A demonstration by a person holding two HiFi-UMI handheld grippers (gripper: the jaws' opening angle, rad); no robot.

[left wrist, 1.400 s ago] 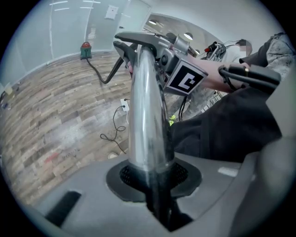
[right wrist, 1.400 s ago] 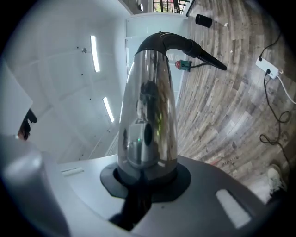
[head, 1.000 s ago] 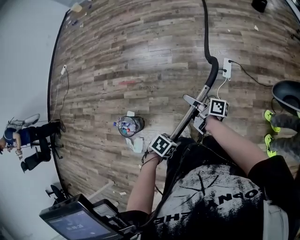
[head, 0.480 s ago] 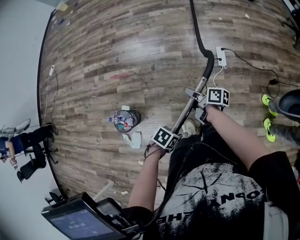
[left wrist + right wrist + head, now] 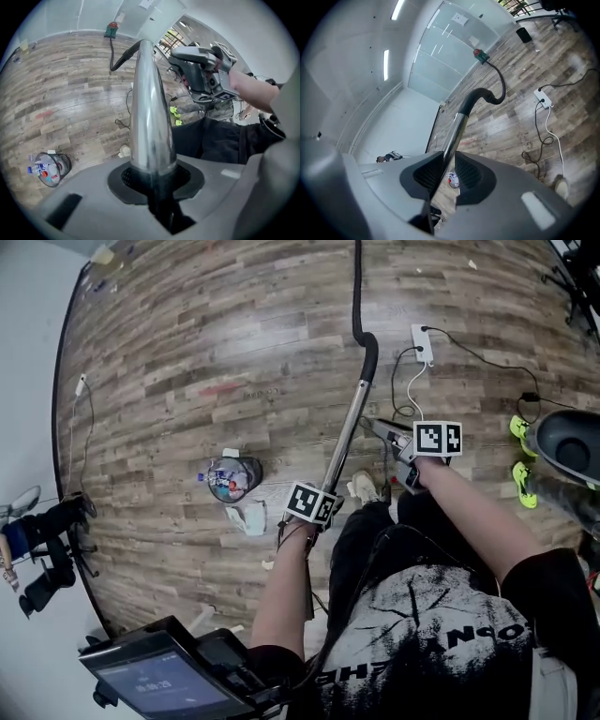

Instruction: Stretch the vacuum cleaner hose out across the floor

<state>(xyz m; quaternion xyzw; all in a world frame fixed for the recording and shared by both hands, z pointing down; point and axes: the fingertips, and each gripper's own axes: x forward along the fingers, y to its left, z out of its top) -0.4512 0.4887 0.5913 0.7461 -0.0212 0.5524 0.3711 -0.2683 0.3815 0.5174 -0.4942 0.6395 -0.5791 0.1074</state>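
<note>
So, left gripper (image 5: 154,187) clamped the metal wand (image 5: 147,108).
Right gripper (image 5: 444,171) hung just beside it, jaws barely parted, empty; black hose (image 5: 356,296) lay across floor (image 5: 234,324).

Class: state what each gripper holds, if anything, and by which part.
The left gripper is shut on the vacuum cleaner's metal tube, near its end away from the hose. The right gripper holds nothing; the tube lies beyond its jaws.
</note>
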